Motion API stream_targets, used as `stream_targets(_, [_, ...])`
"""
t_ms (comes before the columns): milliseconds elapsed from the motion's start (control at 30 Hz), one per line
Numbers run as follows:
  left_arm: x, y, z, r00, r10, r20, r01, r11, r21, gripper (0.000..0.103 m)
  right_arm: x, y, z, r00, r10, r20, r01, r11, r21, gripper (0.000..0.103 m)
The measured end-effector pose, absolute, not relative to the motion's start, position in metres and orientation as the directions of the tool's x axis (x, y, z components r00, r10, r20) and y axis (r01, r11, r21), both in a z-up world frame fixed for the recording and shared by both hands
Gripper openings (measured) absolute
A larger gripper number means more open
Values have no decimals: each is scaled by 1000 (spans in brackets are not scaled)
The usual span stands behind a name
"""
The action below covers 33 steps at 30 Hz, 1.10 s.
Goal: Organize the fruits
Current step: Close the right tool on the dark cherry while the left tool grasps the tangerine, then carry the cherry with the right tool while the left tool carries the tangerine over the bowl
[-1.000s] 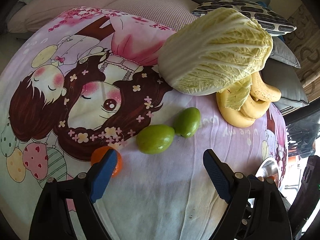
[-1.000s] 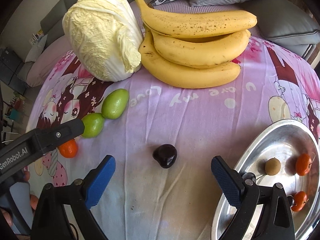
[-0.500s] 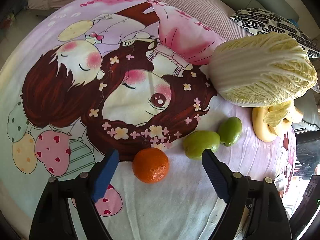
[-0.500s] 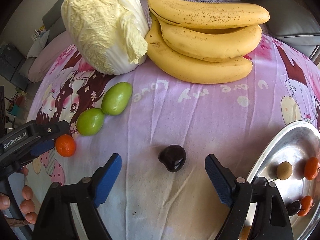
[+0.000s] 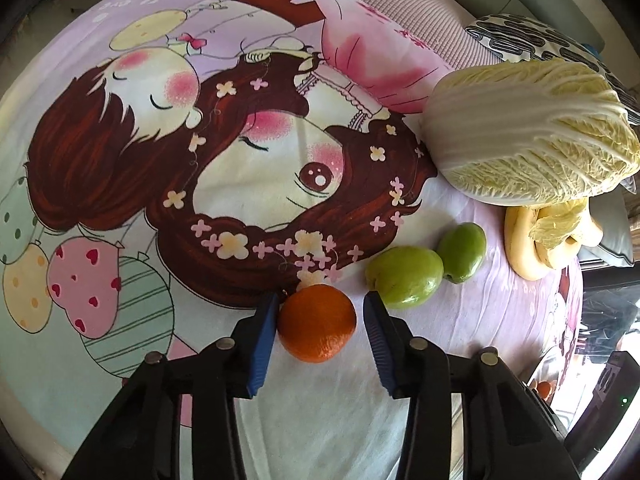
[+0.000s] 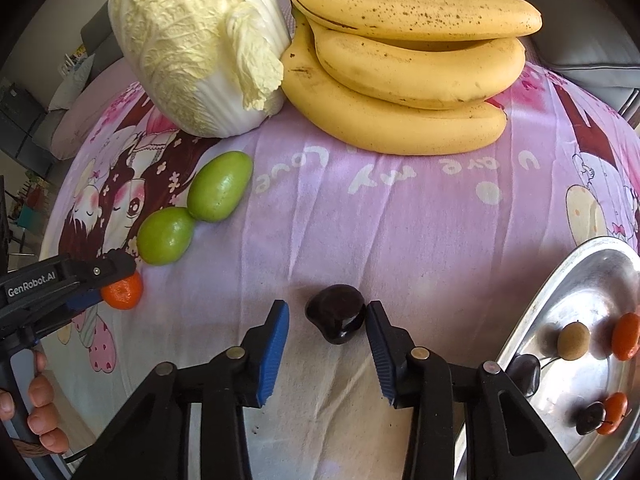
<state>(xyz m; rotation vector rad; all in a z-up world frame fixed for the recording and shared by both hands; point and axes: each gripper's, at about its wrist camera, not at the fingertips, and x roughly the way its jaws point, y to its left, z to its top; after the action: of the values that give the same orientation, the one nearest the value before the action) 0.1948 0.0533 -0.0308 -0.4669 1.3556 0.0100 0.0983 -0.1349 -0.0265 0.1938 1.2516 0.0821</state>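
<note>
A small orange (image 5: 317, 323) lies on the cartoon-print cloth between the blue pads of my left gripper (image 5: 320, 312). The left pad touches it or nearly so; a small gap shows at the right pad. A dark cherry-like fruit (image 6: 336, 313) lies between the pads of my right gripper (image 6: 327, 320), close to the right pad with a gap on the left. Two green fruits (image 5: 404, 277) (image 5: 462, 252) lie just beyond the orange. The orange (image 6: 123, 291) and left gripper (image 6: 86, 298) also show in the right wrist view.
A napa cabbage (image 6: 192, 40) and a bunch of bananas (image 6: 404, 72) lie at the back. A silver tray (image 6: 532, 320) at the right holds several small fruits. Grey cushions (image 6: 592, 52) lie behind.
Both grippers have moved forward and narrowed, the left around the orange and the right around the dark fruit. The fruits have not moved.
</note>
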Motion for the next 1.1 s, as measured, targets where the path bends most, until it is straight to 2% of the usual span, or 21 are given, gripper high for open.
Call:
stream_targets(133, [193,55,-34,225,-259,-939,-282,905,-317,41,98,-136,-26,315,167,-934,47,981,191,33])
stream_targets(633, [189,56,0,310,-277,-910,-254,898,-360,39,92,-143,-10,349,182,-919,52,976,213,32])
stream_targets(1100, [187,-5,10,276,-332,-902,-124,918,-376,39,69,-159,9,369,185,-911,88,969,232,33])
